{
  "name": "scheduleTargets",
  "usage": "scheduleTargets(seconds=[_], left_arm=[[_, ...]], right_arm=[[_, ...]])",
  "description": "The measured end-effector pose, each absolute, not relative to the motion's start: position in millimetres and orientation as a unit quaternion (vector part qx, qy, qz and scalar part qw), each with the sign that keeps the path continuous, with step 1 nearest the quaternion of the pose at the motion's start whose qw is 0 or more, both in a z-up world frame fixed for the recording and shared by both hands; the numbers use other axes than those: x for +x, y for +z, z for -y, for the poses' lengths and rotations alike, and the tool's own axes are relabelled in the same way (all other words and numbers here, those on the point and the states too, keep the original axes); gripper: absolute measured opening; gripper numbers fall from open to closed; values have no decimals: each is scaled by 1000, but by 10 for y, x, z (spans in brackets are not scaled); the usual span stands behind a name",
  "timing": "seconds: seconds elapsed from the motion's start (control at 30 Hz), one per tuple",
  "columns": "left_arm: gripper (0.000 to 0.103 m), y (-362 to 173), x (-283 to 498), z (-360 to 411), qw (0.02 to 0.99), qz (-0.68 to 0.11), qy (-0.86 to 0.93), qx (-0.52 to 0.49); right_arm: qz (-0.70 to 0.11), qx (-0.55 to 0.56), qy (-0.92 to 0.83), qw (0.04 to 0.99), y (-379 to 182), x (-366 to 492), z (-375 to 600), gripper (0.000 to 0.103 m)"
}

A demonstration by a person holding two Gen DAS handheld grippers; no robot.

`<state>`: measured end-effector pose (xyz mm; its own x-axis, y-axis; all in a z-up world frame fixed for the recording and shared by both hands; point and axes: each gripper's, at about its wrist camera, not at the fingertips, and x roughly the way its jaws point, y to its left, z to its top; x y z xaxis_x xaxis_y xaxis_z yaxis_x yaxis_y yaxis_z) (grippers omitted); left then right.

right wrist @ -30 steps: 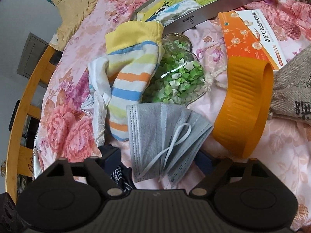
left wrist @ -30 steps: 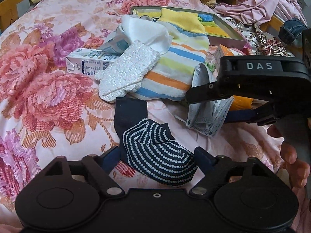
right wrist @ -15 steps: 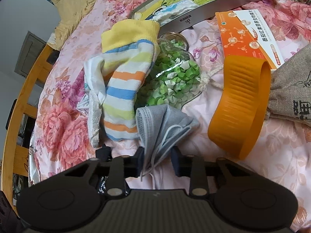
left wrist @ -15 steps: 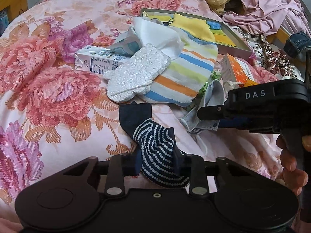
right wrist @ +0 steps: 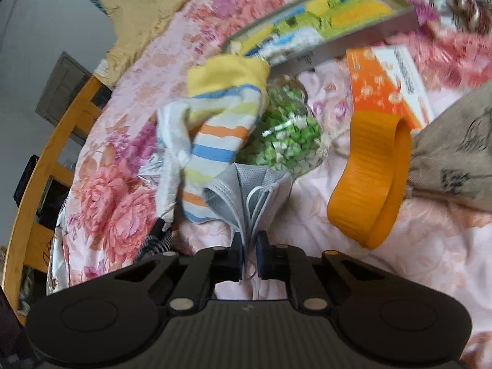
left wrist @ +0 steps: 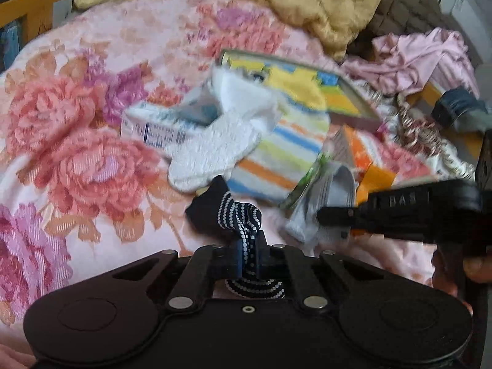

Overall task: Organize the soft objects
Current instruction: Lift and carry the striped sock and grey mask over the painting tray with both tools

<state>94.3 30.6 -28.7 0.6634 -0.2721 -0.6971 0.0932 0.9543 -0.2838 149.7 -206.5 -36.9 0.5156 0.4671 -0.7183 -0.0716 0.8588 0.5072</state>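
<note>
My left gripper (left wrist: 248,256) is shut on a navy sock with white dots (left wrist: 236,215), bunched between the fingers and lifted off the floral bedspread (left wrist: 77,160). My right gripper (right wrist: 248,253) is shut on a grey face mask (right wrist: 249,187), pinched into folds; it also shows in the left wrist view (left wrist: 319,206). A striped yellow-topped sock (right wrist: 221,129) and a white fluffy sock (left wrist: 215,150) lie just beyond, still on the bed.
A jar of green paper stars (right wrist: 286,135), an orange ring (right wrist: 372,178), an orange box (right wrist: 387,86), a picture-book box (right wrist: 323,30), a milk carton (left wrist: 150,129), a burlap bag (right wrist: 455,160) and pink clothes (left wrist: 424,58) lie around. A wooden bed rail (right wrist: 40,172) runs at left.
Both grippers closed fully: the left on the dotted sock, the right on the grey mask. Both items are now bunched and lifted from the bedspread.
</note>
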Motion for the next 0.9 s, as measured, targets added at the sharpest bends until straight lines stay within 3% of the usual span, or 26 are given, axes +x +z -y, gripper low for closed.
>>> scheduleTargets(seconds=[0.5, 0.9], left_arm=[[7, 154, 738, -244, 957, -232, -137, -111], [7, 491, 1198, -113, 967, -183, -155, -87]], right_arm=[[-298, 142, 188, 925, 252, 1082, 2072, 9], [-225, 98, 187, 951, 568, 1251, 2105, 9]])
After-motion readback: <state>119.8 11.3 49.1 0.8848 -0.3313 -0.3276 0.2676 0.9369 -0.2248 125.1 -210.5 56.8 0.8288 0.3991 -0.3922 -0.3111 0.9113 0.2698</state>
